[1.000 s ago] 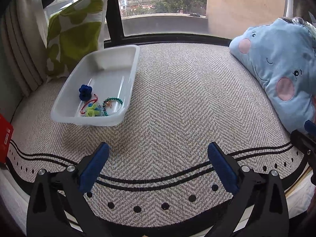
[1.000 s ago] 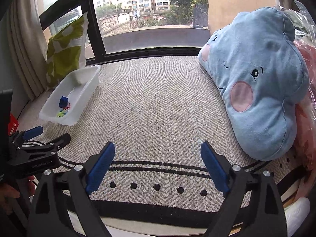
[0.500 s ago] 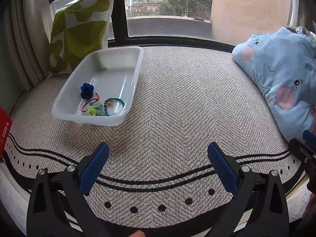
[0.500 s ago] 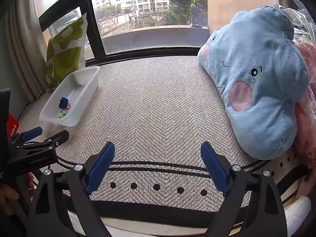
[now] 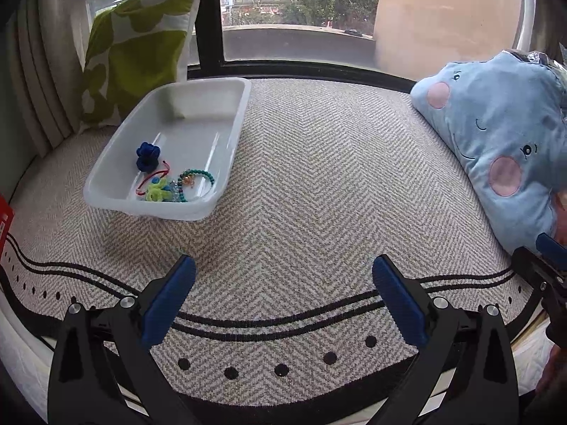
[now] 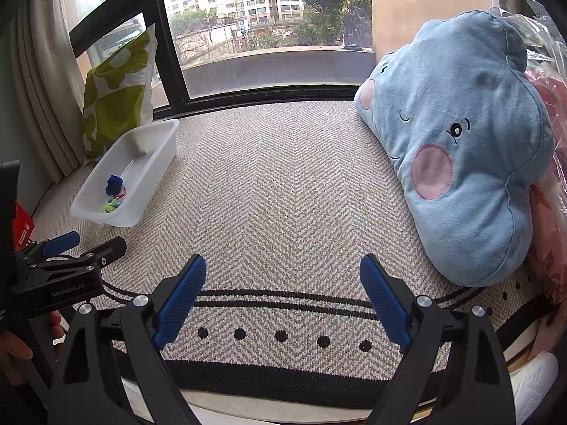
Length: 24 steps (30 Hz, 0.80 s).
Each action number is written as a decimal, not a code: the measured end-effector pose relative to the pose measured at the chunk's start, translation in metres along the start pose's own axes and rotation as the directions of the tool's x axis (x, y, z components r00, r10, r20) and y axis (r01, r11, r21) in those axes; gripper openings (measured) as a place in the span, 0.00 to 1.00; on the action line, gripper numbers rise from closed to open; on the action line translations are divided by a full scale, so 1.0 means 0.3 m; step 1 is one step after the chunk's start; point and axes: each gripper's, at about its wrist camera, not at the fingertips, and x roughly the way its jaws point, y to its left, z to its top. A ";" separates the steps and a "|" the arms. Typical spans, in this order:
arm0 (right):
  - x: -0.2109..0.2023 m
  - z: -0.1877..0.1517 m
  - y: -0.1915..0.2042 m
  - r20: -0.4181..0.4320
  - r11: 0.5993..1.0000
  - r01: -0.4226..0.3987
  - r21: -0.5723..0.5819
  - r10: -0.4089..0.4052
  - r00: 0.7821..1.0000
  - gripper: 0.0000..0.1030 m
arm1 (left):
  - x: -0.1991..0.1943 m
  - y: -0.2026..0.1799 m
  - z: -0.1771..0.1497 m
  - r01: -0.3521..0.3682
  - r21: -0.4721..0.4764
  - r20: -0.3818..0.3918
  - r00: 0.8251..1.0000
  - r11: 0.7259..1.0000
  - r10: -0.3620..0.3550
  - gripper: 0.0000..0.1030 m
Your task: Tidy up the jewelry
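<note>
Nearest: left gripper, fingers spread wide, nothing between them, held above the rug's black border stripes. Right gripper, likewise splayed and empty, over the same border; the left tool shows at its left edge.

Middle ground: herringbone rug, grey and cream, bare in the centre.

Left, further back: white plastic tray resting on the rug. Inside, at its near end: blue flower piece, red cord, yellow-green piece, green bead bracelet, clustered and partly touching.

Right: blue cloud cushion, leaning.

Far: green-patterned pillow behind the tray, against the window.
</note>
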 end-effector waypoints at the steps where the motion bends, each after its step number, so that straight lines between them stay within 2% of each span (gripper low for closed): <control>1: -0.001 0.000 0.000 0.000 1.000 -0.001 0.001 0.001 1.000 0.85 | -0.001 -0.004 -0.001 -0.001 0.006 0.002 1.000 1.000 0.000 0.95; 7: 0.000 0.001 -0.003 0.001 1.000 -0.002 -0.001 0.002 1.000 0.85 | -0.020 -0.023 0.000 -0.008 0.056 0.041 0.999 0.998 0.006 0.95; 24: -0.002 0.003 -0.005 0.002 1.000 0.000 0.000 0.000 1.000 0.85 | -0.004 0.000 -0.001 -0.016 0.022 0.016 1.000 1.000 0.016 0.95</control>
